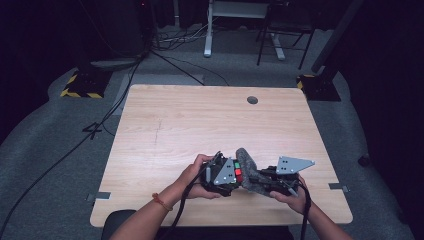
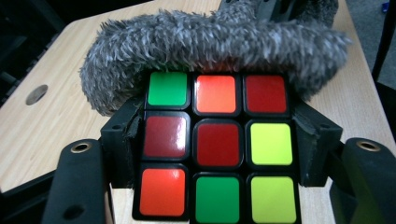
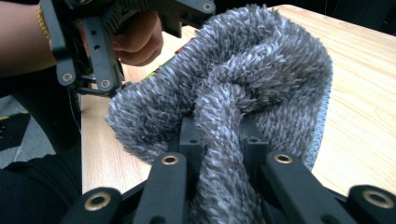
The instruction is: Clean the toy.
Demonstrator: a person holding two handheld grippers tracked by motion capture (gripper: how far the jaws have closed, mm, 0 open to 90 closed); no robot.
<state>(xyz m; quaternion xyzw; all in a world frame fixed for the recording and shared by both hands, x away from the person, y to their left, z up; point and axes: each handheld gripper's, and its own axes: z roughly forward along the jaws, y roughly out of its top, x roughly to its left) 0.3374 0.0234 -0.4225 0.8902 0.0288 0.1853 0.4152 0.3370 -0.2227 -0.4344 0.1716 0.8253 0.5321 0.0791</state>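
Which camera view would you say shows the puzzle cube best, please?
The left gripper view: the puzzle cube sits close up between the left tool's jaws, one full face of nine stickers showing. The high view shows just a red and green sliver; the right gripper view gives a glimpse behind the grey fuzzy cloth.

Dim room, counter (image 1: 200, 120) lit from above; glare on the cube's (image 2: 217, 149) stickers, near jaws soft and blurred.

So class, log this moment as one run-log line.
left gripper: shut on puzzle cube | right gripper: shut on grey cloth | cloth against cube
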